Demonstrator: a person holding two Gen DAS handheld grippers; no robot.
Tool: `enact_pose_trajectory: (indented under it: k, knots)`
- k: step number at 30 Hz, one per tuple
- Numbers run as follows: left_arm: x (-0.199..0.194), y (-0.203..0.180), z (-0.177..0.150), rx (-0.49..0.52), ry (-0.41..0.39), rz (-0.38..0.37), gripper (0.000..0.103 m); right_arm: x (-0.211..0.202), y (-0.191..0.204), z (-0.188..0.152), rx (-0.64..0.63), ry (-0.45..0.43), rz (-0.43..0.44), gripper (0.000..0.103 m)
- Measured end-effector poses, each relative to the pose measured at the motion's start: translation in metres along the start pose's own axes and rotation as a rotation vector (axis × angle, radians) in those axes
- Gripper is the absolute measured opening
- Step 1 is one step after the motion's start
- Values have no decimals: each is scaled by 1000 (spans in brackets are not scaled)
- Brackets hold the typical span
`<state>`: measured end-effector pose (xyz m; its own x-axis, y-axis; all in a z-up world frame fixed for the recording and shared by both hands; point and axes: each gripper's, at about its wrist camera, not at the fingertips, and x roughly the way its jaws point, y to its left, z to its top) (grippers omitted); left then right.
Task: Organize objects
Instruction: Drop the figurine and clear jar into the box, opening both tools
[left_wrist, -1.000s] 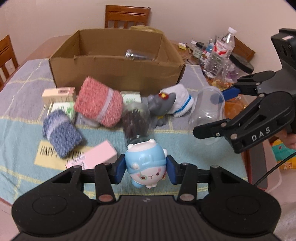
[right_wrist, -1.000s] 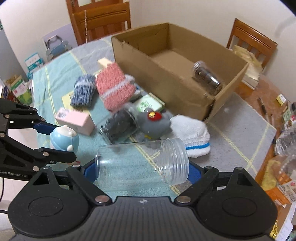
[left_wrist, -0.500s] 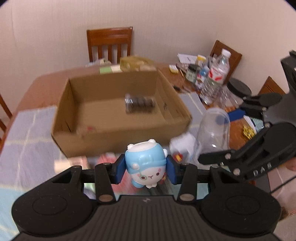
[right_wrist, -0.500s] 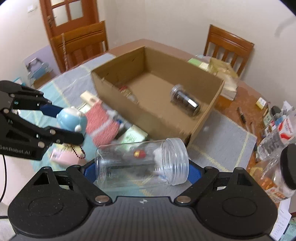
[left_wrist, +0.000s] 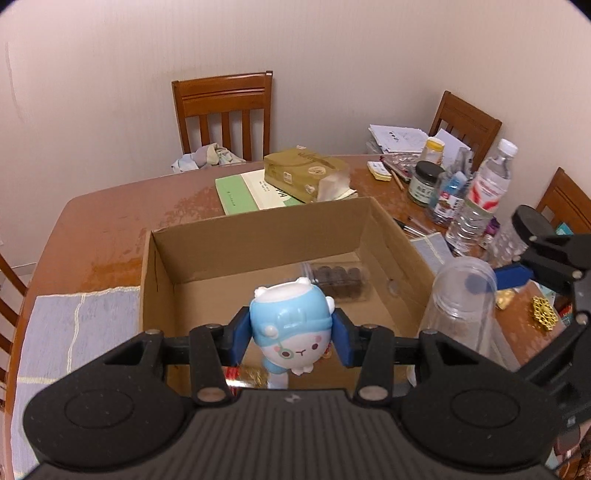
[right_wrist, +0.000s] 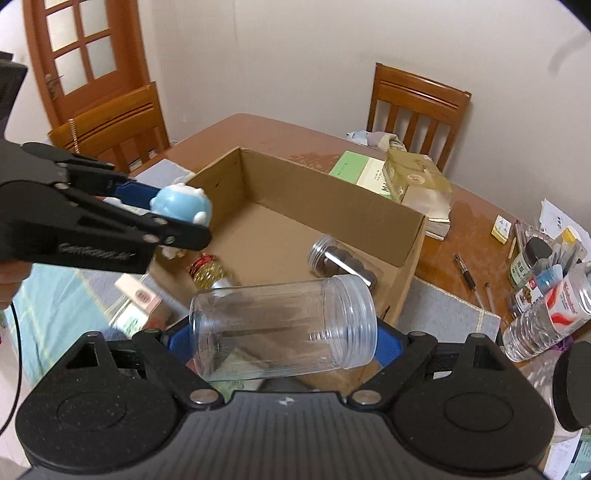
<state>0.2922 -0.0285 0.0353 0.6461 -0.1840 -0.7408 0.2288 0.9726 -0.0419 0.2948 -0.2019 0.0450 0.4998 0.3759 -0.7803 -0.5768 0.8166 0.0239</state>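
My left gripper (left_wrist: 291, 334) is shut on a blue and white toy figure (left_wrist: 290, 325) and holds it above the near edge of an open cardboard box (left_wrist: 258, 229). The same toy (right_wrist: 183, 205) shows over the box's left wall in the right wrist view. My right gripper (right_wrist: 282, 336) is shut on an empty clear plastic jar (right_wrist: 280, 328) lying sideways, above the box's near right corner. In the left wrist view the jar (left_wrist: 460, 299) is upright at the right. Inside the box (right_wrist: 325, 195) lie a jar of dark contents (right_wrist: 341, 260) and a red and gold ornament (right_wrist: 205, 269).
Beyond the box sit a green book (left_wrist: 236, 192) and a tissue pack (left_wrist: 304, 173). Bottles and small jars (left_wrist: 476, 195) crowd the table's right side. Small boxes (right_wrist: 138, 295) lie on the cloth left of the carton. Wooden chairs (left_wrist: 223, 110) ring the table.
Both grippers rose and moved forward with their loads, from low over the cloth and its loose items to above the box's near edge. Both grips stayed shut.
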Motion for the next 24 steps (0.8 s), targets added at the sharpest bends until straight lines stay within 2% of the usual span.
enact_pose_trajectory:
  k: [5, 6, 7, 8, 9, 11, 18, 24]
  knots:
    - [26, 13, 6, -14, 29, -12, 46, 24, -2, 13, 52, 21, -29, 94]
    - [31, 15, 7, -15, 32, -6, 51, 28, -3, 15, 63, 24, -32, 94]
    - [36, 17, 8, -19, 39, 2, 59, 30, -3, 16, 67, 22, -36, 95]
    - [41, 19, 8, -26, 49, 17, 83, 32, -2, 16, 68, 19, -49, 98]
    - [45, 21, 9, -34, 55, 40, 96, 34, -2, 17, 69, 17, -64, 100]
    - [46, 24, 9, -35, 27, 69, 96, 33, -1, 16, 66, 9, -87, 103]
    - [40, 31, 9, -24, 21, 43, 97, 19, -2, 7, 87, 4, -123, 103]
    - [30, 24, 2, 13, 21, 51, 97, 6, 1, -14, 94, 5, -156, 103]
